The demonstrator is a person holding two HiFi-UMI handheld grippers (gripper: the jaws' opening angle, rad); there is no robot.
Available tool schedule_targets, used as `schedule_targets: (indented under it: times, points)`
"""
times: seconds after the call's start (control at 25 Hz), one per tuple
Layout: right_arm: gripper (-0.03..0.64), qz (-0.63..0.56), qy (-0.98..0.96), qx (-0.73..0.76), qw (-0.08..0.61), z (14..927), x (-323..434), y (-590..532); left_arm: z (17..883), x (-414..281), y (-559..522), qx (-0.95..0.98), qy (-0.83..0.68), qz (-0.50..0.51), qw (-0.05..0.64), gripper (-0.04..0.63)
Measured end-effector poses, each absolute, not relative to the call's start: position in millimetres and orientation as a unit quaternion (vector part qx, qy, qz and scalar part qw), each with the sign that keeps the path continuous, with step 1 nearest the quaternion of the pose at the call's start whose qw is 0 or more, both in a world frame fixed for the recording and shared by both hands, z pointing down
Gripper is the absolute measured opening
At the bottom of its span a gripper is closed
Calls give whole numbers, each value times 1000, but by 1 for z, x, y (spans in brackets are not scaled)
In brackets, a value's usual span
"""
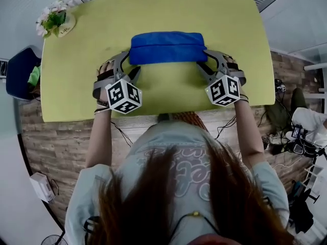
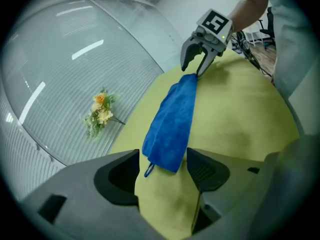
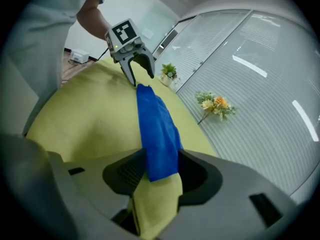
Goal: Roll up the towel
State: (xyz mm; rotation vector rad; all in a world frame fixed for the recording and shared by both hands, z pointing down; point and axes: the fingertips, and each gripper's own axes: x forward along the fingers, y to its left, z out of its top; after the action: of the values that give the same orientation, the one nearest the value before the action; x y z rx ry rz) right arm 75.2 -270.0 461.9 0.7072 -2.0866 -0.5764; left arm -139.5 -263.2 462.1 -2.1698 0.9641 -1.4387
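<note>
A blue towel point(image 1: 166, 47), folded into a thick long bundle, lies across the yellow-green table point(image 1: 76, 86). My left gripper point(image 1: 129, 68) is at its left end and my right gripper point(image 1: 207, 66) at its right end. In the left gripper view the towel's end point(image 2: 172, 124), with a small hanging loop, lies between my left gripper's point(image 2: 162, 171) jaws with a sliver of table showing beside one pad. In the right gripper view the other towel end point(image 3: 157, 129) fills the gap of my right gripper point(image 3: 157, 171), touching both pads. Each view shows the opposite gripper at the far end.
A small bunch of flowers point(image 1: 53, 20) sits at the table's far left corner, also visible as flowers point(image 2: 100, 111) and flowers point(image 3: 215, 104). The table's near edge runs just behind both grippers. Glass walls with blinds surround the table.
</note>
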Motion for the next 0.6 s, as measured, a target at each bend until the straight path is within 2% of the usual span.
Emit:
schedule_targets:
  times: [0.32, 0.4, 0.6]
  points:
    - [189, -261, -814, 272, 442, 479, 83, -274, 473, -140, -272, -748, 325, -533, 225, 272]
    - [164, -275, -810, 266, 444, 480, 79, -279, 472, -139, -279, -741, 319, -539, 243, 270]
    - [74, -267, -820, 248, 441, 487, 71, -279, 483, -134, -275, -732, 273, -562, 271, 143]
